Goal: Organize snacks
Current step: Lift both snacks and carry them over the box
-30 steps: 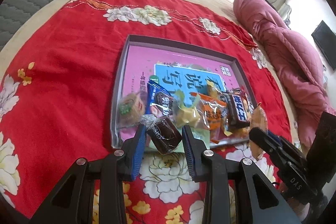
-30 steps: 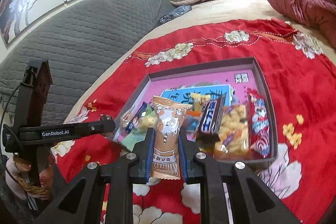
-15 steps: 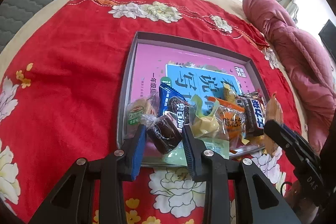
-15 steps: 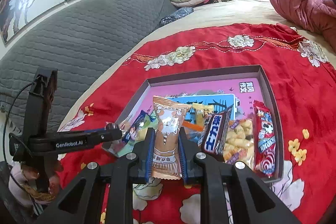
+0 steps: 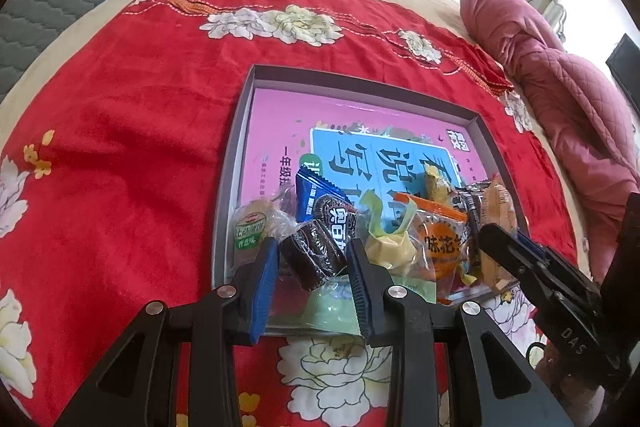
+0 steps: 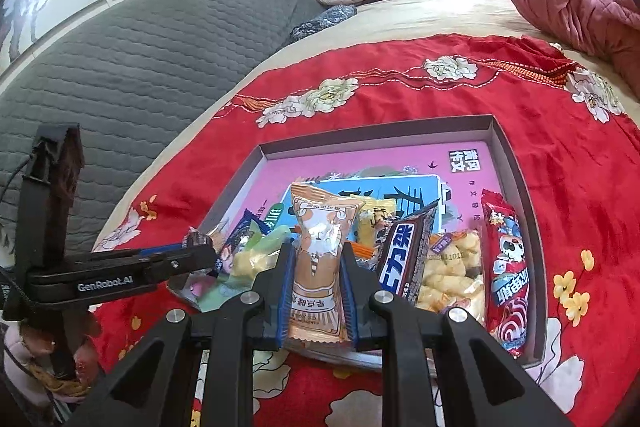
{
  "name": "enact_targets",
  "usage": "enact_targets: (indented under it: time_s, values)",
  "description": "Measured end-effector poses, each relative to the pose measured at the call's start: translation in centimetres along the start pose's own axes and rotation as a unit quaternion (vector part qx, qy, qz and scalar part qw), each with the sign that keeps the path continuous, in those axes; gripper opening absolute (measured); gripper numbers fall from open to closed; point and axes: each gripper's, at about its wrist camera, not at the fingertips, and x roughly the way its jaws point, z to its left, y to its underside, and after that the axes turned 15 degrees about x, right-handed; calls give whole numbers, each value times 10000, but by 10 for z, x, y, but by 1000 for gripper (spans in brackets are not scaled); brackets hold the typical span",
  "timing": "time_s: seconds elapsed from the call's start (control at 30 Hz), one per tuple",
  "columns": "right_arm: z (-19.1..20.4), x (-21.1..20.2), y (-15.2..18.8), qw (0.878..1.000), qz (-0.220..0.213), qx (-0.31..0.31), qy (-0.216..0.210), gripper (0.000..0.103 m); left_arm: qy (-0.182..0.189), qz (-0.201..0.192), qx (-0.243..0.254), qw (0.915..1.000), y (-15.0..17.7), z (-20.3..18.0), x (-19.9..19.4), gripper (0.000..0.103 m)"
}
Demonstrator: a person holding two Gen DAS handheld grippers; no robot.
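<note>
- One shallow grey tray [image 5: 230, 163] lay on a red flowered blanket [image 5: 120, 131] spread over the bed; a pink printed sheet [image 5: 280, 131] lined its floor.
- Loose snacks bunched along the tray's near edge. Counted in the right wrist view: one red packet [image 6: 506, 267] at the right wall, one clear bag of puffs [image 6: 446, 271] beside it, one dark chocolate bar [image 6: 408, 259] leaning on the puffs, one small yellow packet [image 6: 370, 223] behind.
- Left wrist view added one blue cookie packet [image 5: 324, 211], one green-labelled round cake [image 5: 250, 231] at the left wall, one yellow-green wrapped sweet [image 5: 390, 243], one orange packet [image 5: 440, 247].
- Two claws in view.
- Left claw [image 5: 312, 267]: narrow, pads pressed on one clear-wrapped dark cookie [image 5: 314, 253], held over the tray's near left corner.
- Right claw [image 6: 318, 279]: narrow, clamped on one tan pouch [image 6: 320, 259], upright above the near edge of the tray.
</note>
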Motion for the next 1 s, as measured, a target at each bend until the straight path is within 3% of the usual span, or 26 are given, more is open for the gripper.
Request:
enact_targets:
  time_s: [0.37, 0.5, 1.0]
  values:
    - [-7, 3, 0, 9997, -114, 28, 204, 24, -20, -8, 58, 10000, -4, -3, 2, 36]
    - [-7, 3, 1, 9997, -124, 23, 225, 29, -5, -11, 85, 10000, -4, -5, 2, 36]
    - [-6, -10, -5, 9994, -308, 127, 60, 35, -24, 23, 191, 9998, -6, -10, 2, 36]
